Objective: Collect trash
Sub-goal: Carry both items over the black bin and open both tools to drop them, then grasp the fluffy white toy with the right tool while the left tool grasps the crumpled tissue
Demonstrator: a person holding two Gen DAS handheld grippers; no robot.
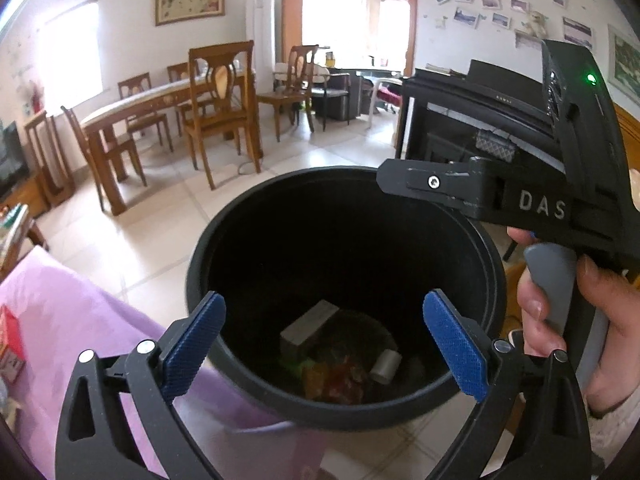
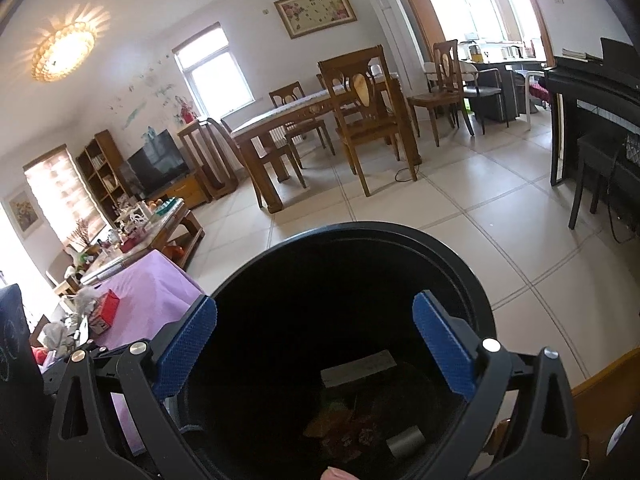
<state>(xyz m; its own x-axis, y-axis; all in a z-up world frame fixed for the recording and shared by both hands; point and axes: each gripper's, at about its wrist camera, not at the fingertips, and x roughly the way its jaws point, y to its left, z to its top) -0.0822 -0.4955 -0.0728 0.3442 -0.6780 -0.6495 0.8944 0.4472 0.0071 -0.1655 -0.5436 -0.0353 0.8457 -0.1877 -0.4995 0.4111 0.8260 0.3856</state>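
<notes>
A round black trash bin point(image 1: 200, 264) stands on the tiled floor right below both grippers. Inside it lie a grey box point(image 1: 308, 326), a small white cylinder point(image 1: 386, 365) and colourful wrappers point(image 1: 340, 380). My left gripper point(image 1: 324, 346) is open and empty, its blue pads over the bin's near rim. My right gripper point(image 2: 314, 350) is open and empty above the bin point(image 2: 472, 280); the box point(image 2: 358, 366) and cylinder point(image 2: 404, 442) show below it. The right gripper's body shows in the left wrist view point(image 1: 520, 196), held over the bin's right rim.
A purple-covered surface point(image 1: 72, 320) lies left of the bin, with a red box point(image 2: 105, 310) and crumpled scraps point(image 2: 60, 332) on it. A wooden dining table with chairs point(image 1: 160, 112) stands behind. A black piano point(image 2: 592, 92) stands at the right. A cluttered coffee table point(image 2: 148, 220) is at the far left.
</notes>
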